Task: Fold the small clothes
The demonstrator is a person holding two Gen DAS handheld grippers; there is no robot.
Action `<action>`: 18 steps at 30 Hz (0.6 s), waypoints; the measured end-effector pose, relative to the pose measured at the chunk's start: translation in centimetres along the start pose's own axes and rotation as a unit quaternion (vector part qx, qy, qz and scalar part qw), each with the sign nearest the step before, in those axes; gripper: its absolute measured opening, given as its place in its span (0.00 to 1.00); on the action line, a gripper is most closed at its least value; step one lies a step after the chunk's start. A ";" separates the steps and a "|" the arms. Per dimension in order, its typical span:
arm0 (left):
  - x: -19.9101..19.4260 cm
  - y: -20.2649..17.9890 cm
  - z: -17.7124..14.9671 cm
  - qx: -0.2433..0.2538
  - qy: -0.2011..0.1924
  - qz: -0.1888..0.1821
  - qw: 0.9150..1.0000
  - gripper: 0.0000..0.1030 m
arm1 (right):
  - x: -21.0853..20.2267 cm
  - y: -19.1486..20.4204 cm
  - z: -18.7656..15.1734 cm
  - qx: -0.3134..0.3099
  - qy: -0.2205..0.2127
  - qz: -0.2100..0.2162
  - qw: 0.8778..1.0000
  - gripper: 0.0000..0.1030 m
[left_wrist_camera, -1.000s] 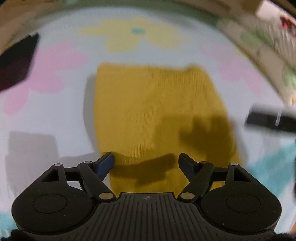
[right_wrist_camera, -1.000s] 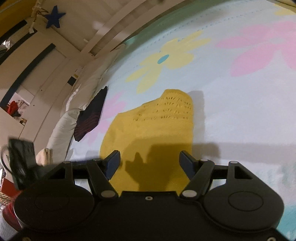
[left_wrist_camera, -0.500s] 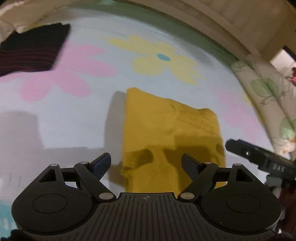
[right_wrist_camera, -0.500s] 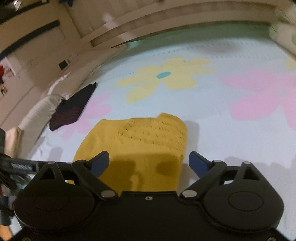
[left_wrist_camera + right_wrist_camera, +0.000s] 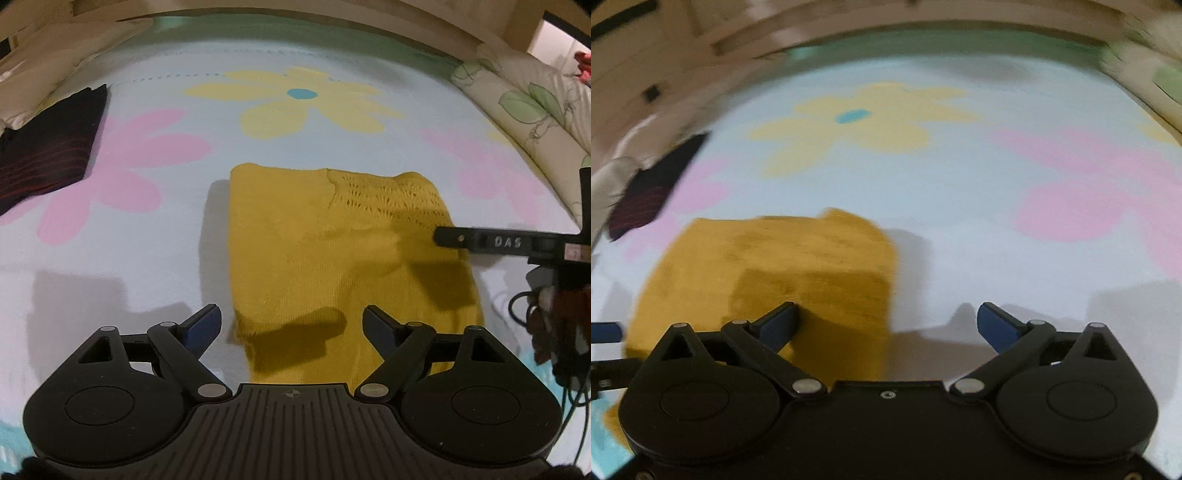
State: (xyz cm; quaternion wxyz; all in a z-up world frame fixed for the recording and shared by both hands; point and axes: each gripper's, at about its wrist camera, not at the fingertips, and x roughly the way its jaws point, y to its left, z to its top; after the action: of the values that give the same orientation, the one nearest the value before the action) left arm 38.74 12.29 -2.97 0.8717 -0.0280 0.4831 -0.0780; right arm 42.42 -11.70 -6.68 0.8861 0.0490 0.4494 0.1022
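We have the yellow knit point(image 5: 332, 266) folded mid-bed, left hand-held gripper point(image 5: 291, 326) wide and empty, right hand-held gripper point(image 5: 886, 326) opening, empty; dark garment point(image 5: 44, 147) at the bed's left edge looks folded.

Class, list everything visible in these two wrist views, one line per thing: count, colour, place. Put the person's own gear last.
Knit garment: one, mustard yellow, folded flat on the sheet, centre.
Dark garment: one, black with red stripes, far left on the sheet.
Bed sheet: one, pale blue with pink and yellow flowers, under everything.
Floral pillow: one, cream with green leaves, right edge.
Left gripper: one, black with blue pads, open above the yellow garment's near edge.
Right gripper: one, black with blue pads, jaws opening, nothing clamped.
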 end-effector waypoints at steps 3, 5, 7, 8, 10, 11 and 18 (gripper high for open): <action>0.0 0.4 0.1 -0.005 -0.001 -0.001 1.000 0.81 | -0.5 -1.7 -0.6 0.021 -0.005 -0.005 1.000 1.00; -0.4 1.0 0.2 -0.015 -0.004 -0.002 1.000 0.81 | -0.9 -1.6 -0.8 0.008 -0.003 -0.010 1.000 1.00; -0.8 2.0 0.2 -0.026 -0.007 0.000 1.000 0.82 | -1.4 -1.9 -1.0 0.010 -0.001 -0.010 1.000 1.00; -1.0 2.5 0.2 -0.032 -0.007 0.000 0.999 0.82 | -1.6 -2.1 -1.1 0.015 -0.001 -0.010 1.000 1.00; -1.4 3.2 0.0 -0.044 -0.007 -0.001 0.999 0.82 | -2.5 -2.4 -1.1 0.029 -0.007 -0.004 1.000 1.00; -1.5 3.5 -0.1 -0.052 -0.006 0.000 0.999 0.83 | -3.1 -2.5 -1.3 0.034 -0.010 0.012 0.999 1.00; -1.8 3.5 -1.8 -0.097 0.028 -0.032 0.994 0.87 | -7.6 -0.5 -3.2 -0.030 0.011 0.078 0.996 1.00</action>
State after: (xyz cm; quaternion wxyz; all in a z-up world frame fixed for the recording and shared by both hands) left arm 36.71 16.11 -2.87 0.8479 -0.1258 0.5116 -0.0597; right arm 35.48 -13.93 -2.68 0.8713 0.0561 0.4509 0.1855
